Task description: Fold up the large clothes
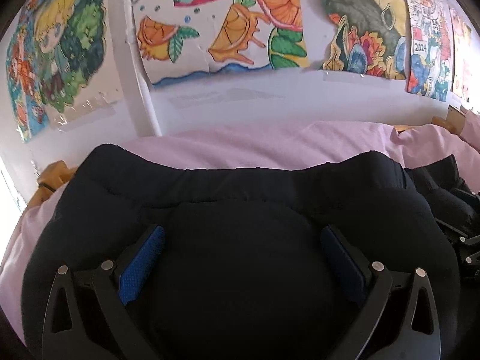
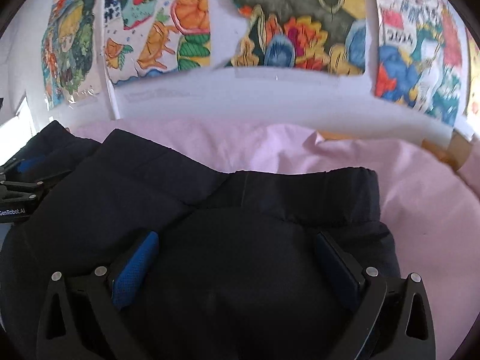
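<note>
The dark navy garment (image 1: 240,198) lies spread on the bed, over a pink sheet (image 1: 255,147) that runs to the bed's far edge under a wall of coloured posters (image 1: 228,30). An elastic-looking hem band (image 2: 300,186) faces that far edge.

Both tools hang low over the cloth. The left tool (image 1: 242,258) has its blue pads (image 1: 144,264) spread wide, with nothing but flat fabric beneath the gap; no fold is pinched. The right tool (image 2: 237,261) stands likewise spread, its pads clear of any bunched cloth.

The step in hand looks like either letting go after a fold or reaching for a new hold; which one, I cannot tell. To do it well, each tool should take a clear edge, not the middle of a panel, with both at matching points along the same hem so that the fold comes over square. Grab only as many layers as the fold needs, and keep the cloth taut between the two holds to avoid creases.

The right wrist view shows the garment's right border against bare sheet, and a lapped layer on its left side, with the left tool's body (image 2: 21,189) at the frame's left. The left wrist view shows the garment's left corner near the wooden bed frame (image 1: 55,174).
</note>
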`<state>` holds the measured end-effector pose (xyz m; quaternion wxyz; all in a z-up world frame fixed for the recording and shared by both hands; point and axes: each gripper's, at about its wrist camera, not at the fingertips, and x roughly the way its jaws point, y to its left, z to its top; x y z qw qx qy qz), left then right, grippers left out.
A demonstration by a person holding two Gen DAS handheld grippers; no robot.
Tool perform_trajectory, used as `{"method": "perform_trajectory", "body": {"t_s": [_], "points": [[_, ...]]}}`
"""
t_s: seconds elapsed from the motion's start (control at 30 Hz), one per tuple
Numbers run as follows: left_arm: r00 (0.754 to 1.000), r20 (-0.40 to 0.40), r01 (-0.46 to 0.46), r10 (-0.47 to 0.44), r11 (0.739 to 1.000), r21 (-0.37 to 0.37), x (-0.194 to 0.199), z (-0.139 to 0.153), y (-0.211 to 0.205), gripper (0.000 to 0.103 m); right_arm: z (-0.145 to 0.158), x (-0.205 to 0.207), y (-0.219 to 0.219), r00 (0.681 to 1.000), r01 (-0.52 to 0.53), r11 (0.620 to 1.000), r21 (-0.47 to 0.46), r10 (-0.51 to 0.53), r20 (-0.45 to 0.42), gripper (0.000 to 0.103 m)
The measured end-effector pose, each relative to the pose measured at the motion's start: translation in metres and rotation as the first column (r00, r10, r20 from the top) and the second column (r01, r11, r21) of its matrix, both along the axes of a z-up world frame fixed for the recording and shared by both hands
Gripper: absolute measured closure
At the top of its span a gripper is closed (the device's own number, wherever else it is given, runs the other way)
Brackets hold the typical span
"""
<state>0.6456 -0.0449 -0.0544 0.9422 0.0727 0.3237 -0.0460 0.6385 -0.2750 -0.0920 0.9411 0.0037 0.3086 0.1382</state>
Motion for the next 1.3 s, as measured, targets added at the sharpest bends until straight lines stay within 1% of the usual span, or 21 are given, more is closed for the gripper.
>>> {"method": "perform_trajectory", "body": {"t_s": [0.2,0.4,0.87,1.2,1.3], "points": [[1.000,-0.027,0.002,-0.003,1.000,-0.017,0.011,-0.009,0.004,0.001,-0.012,0.017,0.000,0.999,-0.006,1.000,0.020,0.007,-0.042,0.000],[1.000,-0.010,0.001,-0.001,1.000,-0.016,0.006,-0.009,0.002,0.001,-0.015,0.015,-0.003,0.999,-0.005,1.000,0.031,0.006,-0.042,0.000],[0.999,0.038,0.012,-0.012,1.000,-0.020,-0.014,-0.003,-0.001,0.001,-0.011,-0.010,-0.009,1.000,0.006,0.997,0.074,-0.008,0.020,0.000],[0.999,0.033,0.013,-0.012,1.000,-0.016,-0.021,0.002,-0.001,0.001,-0.007,-0.024,-0.016,0.999,0.014,0.993,0.121,-0.019,0.040,0.000],[0.999,0.036,0.008,-0.008,1.000,0.001,-0.023,0.001,-0.003,0.001,-0.005,-0.029,-0.017,0.999,0.020,0.992,0.127,-0.025,0.044,0.000]]}}
